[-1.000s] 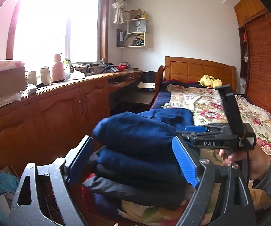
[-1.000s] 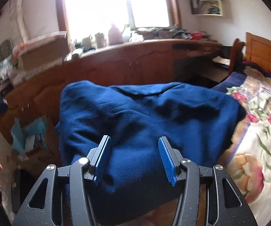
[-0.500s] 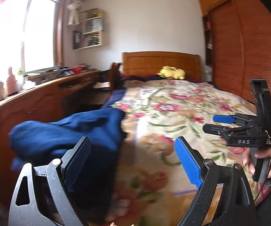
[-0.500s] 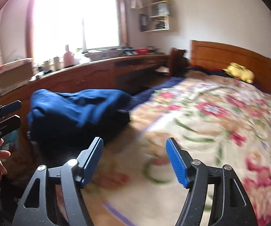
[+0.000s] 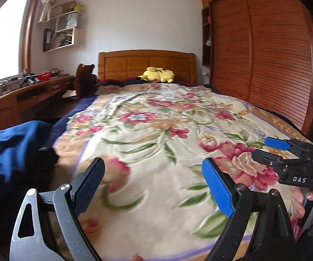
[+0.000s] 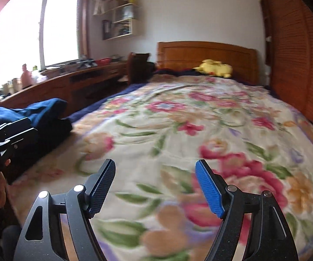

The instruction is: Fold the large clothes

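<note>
So the dark blue folded garment [image 6: 29,111] now sits on top of the stack of dark clothes [image 6: 47,130] at the left edge of the floral blanket-covered bed [image 5: 156,134], where a second ago it was right under the right gripper [image 6: 155,187]. Both tools have swung away toward the bed's middle. Right jaws are opening, nothing between them; left gripper [image 5: 153,187] is wide and empty too. Looks like that piece is done and the bed is free for the next one.
</note>
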Demonstrator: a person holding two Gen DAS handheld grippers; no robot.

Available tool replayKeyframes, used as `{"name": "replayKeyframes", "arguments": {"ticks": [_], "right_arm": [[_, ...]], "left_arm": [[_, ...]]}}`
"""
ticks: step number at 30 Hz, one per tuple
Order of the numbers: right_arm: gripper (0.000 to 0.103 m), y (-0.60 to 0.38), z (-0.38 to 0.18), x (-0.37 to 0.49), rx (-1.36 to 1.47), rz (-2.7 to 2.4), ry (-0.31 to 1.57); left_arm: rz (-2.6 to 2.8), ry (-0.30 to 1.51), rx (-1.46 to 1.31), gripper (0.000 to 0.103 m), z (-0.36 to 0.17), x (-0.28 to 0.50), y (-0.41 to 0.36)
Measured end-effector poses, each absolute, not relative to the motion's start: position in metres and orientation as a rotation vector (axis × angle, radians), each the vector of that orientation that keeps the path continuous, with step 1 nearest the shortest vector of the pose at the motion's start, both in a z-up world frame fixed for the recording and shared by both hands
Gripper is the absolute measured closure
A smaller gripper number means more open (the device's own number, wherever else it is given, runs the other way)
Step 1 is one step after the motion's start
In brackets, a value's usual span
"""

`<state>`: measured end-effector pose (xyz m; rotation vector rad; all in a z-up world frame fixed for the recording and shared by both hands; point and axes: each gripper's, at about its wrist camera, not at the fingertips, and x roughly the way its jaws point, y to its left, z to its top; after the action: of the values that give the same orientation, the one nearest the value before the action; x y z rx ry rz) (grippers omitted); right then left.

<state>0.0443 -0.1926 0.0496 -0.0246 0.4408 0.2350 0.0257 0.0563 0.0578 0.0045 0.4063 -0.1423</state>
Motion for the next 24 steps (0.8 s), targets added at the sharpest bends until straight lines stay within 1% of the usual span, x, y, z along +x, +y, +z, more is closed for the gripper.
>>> {"name": "replayKeyframes", "arguments": {"ticks": [6,12,18,20,24], "right_arm": [[0.025,-0.201,0.04,0.036,-0.012,0.139,0.408],[0.025,-0.202,0.039,0.02,0.027,0.093,0.355],[0.025,-0.189,0.028,0.015,0.014,0.076,0.34],[0.025,-0.186,0.014,0.022,0.006,0.072,0.342],[0.025,-0.181,0.01,0.02,0.015,0.068,0.34]], "left_arm": [[-0.171,0.403,0.013,0.012,0.045,0.052,0.011],[-0.179,0.417,0.011,0.012,0.032,0.06,-0.012],[-0.156,0.44,0.009,0.012,0.016,0.065,-0.016],[-0.155,0.441,0.008,0.012,0.013,0.066,-0.014],[-0.153,0.439,0.008,0.012,0.012,0.066,-0.014]]}}
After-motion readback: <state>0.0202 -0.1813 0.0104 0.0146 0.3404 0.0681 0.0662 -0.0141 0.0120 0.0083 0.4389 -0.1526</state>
